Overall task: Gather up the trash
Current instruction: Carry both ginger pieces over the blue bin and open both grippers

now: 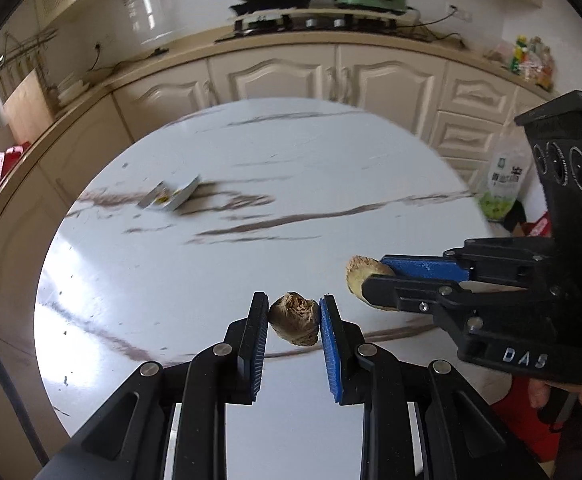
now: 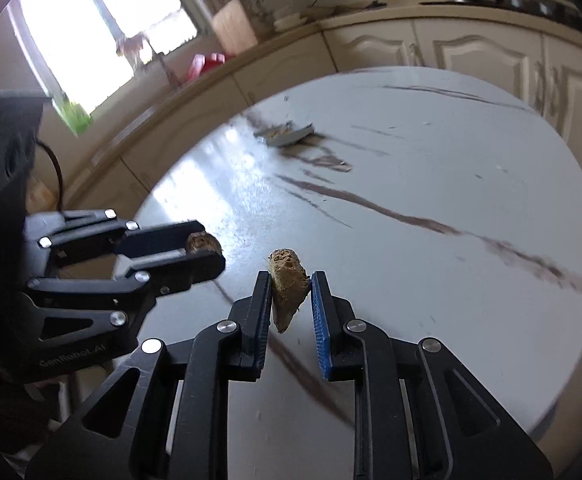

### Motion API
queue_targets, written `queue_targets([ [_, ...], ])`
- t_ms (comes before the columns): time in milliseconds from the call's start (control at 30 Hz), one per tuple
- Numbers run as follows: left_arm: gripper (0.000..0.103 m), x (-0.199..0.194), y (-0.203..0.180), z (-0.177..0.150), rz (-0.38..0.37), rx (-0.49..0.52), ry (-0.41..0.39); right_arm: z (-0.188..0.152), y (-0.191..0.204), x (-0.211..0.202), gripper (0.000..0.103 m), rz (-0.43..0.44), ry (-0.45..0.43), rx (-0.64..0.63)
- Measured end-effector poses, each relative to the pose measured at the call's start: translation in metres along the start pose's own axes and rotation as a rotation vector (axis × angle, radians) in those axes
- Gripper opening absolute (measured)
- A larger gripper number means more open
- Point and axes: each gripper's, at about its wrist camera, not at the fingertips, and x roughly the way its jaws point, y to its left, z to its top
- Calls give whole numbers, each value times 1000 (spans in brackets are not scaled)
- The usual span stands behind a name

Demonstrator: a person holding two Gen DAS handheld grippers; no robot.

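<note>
Status: left tongs (image 1: 294,314) clenched on a brown lumpy scrap (image 1: 294,323), lifted clear of the marble desk (image 1: 251,152). Right tongs (image 2: 291,285) clenched on a tan wedge-shaped scrap (image 2: 286,286), also off the desk. Flattened wrapper (image 1: 170,197) lies on the far side of the desk, uncollected. Risk: both grips sit at the pad tips only; the wedge tapers, so a wrist roll or a jolt could squeeze it out. No bin visible in either view.
</note>
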Motion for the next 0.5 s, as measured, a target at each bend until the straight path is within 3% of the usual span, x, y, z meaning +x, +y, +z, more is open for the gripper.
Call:
queue_targets([
  [200, 22, -27, -58, 6, -71, 33, -49, -28, -32, -75, 19, 5, -136, 86],
  [367, 22, -38, -124, 9, -198, 100, -53, -71, -80, -148, 19, -78, -214, 172],
  [500, 22, -22, -177, 13, -262, 155, -41, -109, -129, -184, 19, -145, -241, 280],
])
